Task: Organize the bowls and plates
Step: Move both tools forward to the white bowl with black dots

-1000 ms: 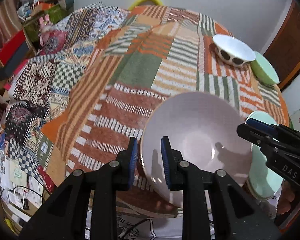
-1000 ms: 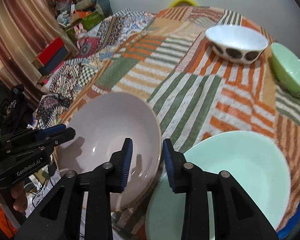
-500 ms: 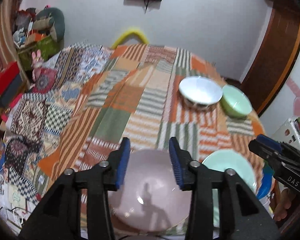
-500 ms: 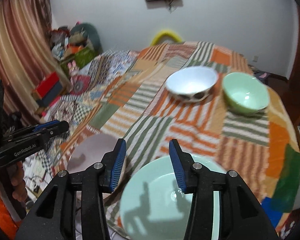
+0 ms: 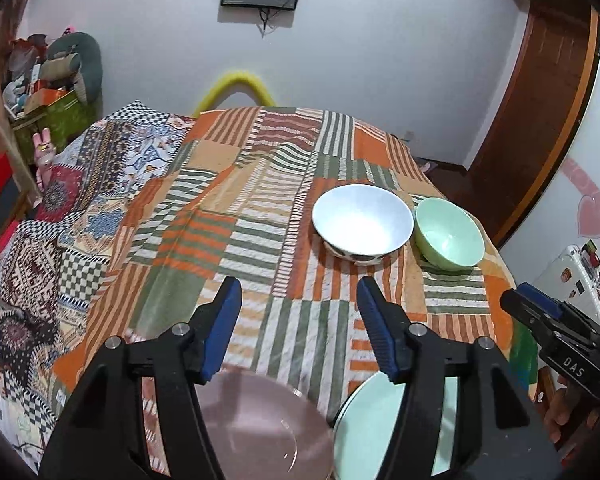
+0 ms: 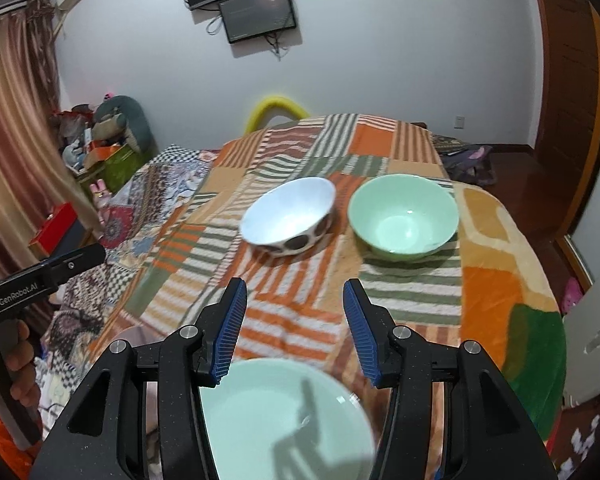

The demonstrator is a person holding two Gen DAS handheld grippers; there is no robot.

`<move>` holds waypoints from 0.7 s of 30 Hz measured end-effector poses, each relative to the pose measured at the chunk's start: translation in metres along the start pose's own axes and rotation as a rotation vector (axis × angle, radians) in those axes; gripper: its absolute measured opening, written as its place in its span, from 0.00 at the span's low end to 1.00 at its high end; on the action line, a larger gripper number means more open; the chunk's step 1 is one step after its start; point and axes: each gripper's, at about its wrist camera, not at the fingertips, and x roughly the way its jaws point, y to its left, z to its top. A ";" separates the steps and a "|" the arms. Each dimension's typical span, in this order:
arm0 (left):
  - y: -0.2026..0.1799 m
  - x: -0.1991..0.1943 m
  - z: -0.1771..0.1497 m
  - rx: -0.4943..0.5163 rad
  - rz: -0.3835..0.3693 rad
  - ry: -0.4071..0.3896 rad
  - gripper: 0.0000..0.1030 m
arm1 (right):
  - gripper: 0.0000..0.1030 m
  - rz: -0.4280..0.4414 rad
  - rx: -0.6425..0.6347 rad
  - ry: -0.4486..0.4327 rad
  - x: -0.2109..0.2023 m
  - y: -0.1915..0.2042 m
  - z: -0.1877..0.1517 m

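Four dishes on the patchwork-covered tabletop (image 5: 260,216), both grippers held above its near edge, jaws apart and empty.

Pink plate (image 5: 260,428) sits at the near edge under the left gripper (image 5: 296,336); mint plate (image 6: 284,416) just beside it, under the right gripper (image 6: 292,328). White bowl with dark spots (image 6: 290,216) and mint-green bowl (image 6: 404,216) stand side by side, nearly touching, farther back toward the right edge. Broad bare cloth lies between plates and bowls, and across the left half.
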 end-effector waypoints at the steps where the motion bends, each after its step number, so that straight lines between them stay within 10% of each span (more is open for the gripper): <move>1: -0.003 0.006 0.002 0.006 0.000 0.006 0.58 | 0.45 0.000 0.004 0.004 0.005 -0.003 0.003; 21: -0.001 0.104 0.007 0.013 -0.019 0.129 0.58 | 0.45 0.006 -0.027 0.174 0.140 -0.006 0.037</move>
